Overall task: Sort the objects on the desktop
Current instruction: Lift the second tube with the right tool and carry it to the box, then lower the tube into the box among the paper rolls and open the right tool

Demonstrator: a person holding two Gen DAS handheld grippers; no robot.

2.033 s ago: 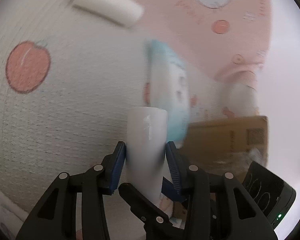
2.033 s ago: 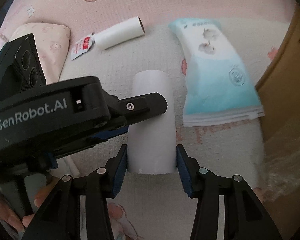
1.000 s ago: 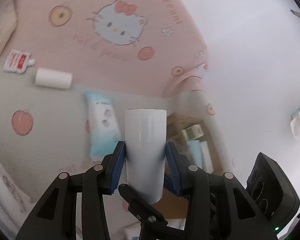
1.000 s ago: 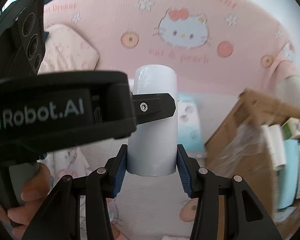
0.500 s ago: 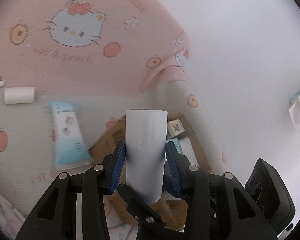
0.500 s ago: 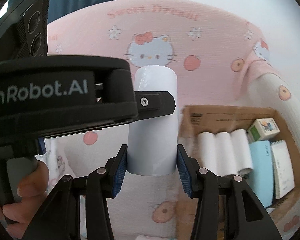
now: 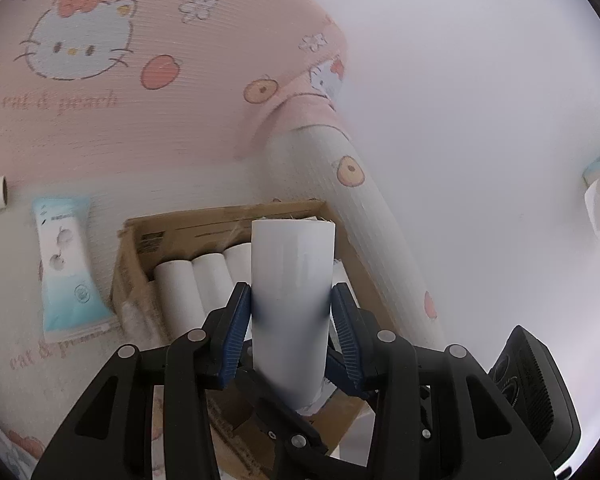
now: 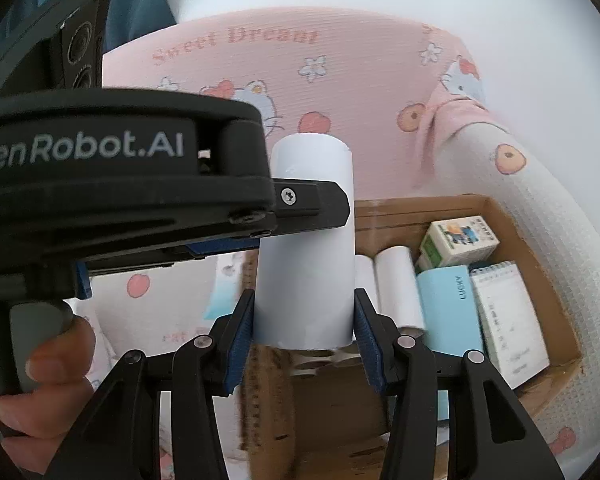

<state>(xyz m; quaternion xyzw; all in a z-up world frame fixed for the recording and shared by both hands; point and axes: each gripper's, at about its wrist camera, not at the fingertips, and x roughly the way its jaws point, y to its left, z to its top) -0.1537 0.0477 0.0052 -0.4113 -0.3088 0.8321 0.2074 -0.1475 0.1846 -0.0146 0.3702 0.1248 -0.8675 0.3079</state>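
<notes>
Both grippers tilt downward and grip one white paper roll point(image 7: 292, 304) from two sides, above the near part of an open cardboard box point(image 7: 220, 224). The left gripper point(image 7: 292, 320) pinches the roll between its blue pads point(image 7: 236, 320); the right gripper point(image 8: 304, 336) clamps it likewise. A hand point(image 8: 48, 364) grasps the left gripper's handle. In the box lie white rolls point(image 7: 180, 292), a blue notebook point(image 8: 448, 312) and a spiral notepad point(image 8: 508, 316). A blue tissue pack point(image 7: 66, 264) lies left of the box.

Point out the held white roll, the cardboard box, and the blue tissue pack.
held white roll point(image 7: 292, 280), left wrist view, middle of its side.
cardboard box point(image 8: 500, 210), right wrist view, far rim.
blue tissue pack point(image 7: 66, 264), left wrist view, centre of its front.
</notes>
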